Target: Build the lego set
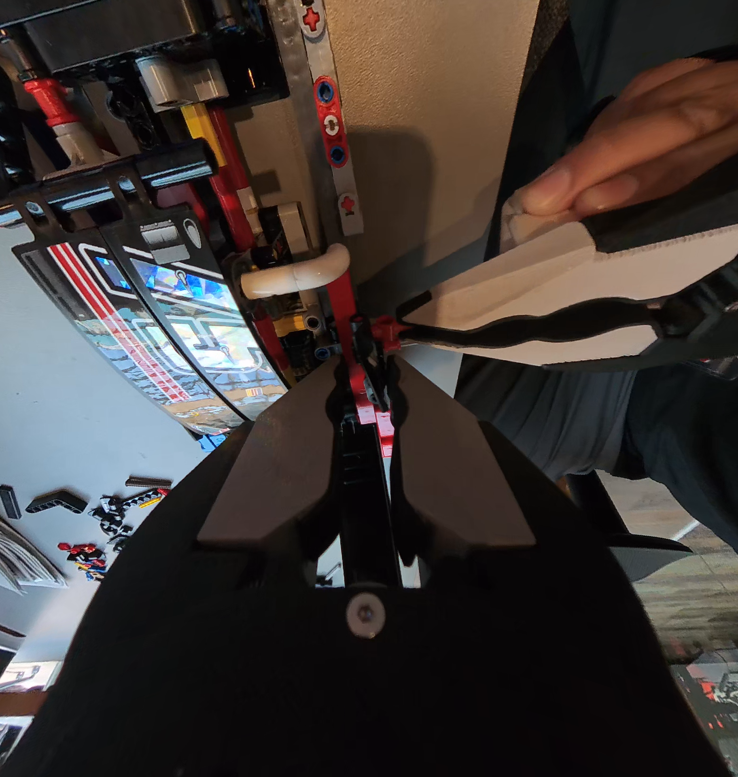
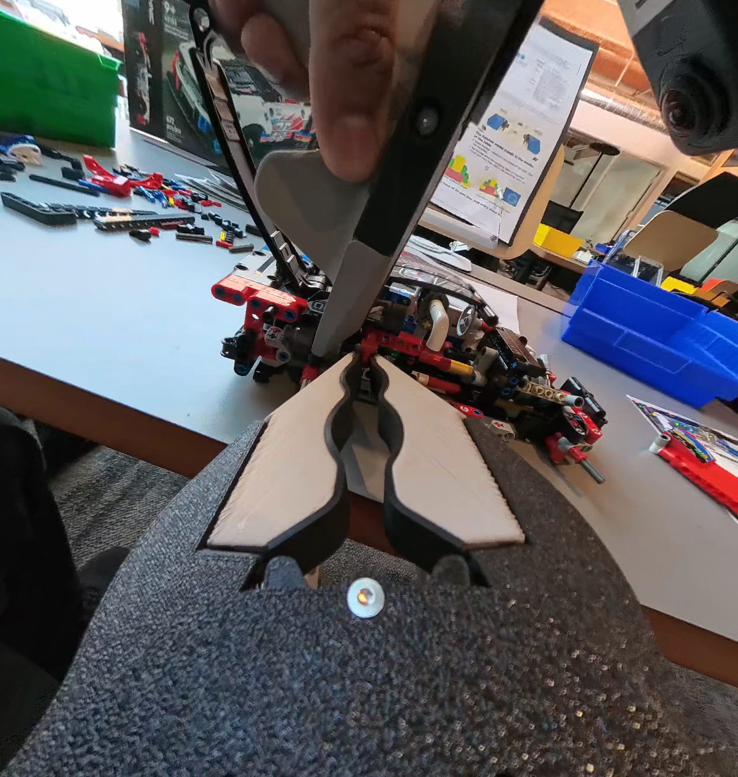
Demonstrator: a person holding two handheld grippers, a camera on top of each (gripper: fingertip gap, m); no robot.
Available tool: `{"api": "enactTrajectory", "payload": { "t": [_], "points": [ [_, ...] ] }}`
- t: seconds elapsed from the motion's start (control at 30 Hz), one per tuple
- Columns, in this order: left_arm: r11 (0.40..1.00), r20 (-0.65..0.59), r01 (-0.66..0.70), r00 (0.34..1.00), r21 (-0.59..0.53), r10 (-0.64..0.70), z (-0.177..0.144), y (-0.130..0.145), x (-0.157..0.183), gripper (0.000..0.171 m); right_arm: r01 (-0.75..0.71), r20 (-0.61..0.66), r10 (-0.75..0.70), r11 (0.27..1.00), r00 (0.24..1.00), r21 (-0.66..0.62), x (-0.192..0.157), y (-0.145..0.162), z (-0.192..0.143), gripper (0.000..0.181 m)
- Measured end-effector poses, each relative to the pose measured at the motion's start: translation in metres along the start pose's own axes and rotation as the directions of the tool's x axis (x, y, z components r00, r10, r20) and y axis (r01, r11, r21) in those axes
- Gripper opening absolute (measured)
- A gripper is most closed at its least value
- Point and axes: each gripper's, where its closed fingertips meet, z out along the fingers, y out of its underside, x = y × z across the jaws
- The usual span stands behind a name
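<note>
The part-built Lego car (image 2: 443, 336) stands on the grey table near its front edge. In the left wrist view its black sticker panel (image 1: 182, 302) and red beams fill the upper left. My left gripper (image 1: 367, 368) has grey fingers and is shut on the car's red beam (image 1: 346, 319) and the black part beside it. My right gripper (image 1: 401, 327) has white fingers, comes in from the right and is shut on a small red connector (image 1: 386, 332) held against that black part. In the right wrist view my right gripper (image 2: 364, 358) is at the car's side, and the left gripper's grey fingers (image 2: 342, 302) come down from above.
Loose Lego pieces (image 2: 106, 210) lie at the table's far left, before a green bin (image 2: 43, 84) and the set's box (image 2: 182, 84). A blue bin (image 2: 653, 336) and a red part on a sheet (image 2: 703, 462) are to the right. The table's wooden edge (image 2: 106, 408) is close.
</note>
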Motion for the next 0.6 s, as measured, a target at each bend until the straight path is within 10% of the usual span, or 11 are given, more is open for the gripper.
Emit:
{"api": "enactTrajectory", "payload": {
  "t": [0.6],
  "points": [
    [1.0,0.017,0.02,1.0,-0.008,-0.02,-0.0002,0.0034,-0.0007,0.015,-0.422,0.184,0.412,0.907,0.892,0.016,0.0042,-0.0073,0.0029,0.0]
  ]
}}
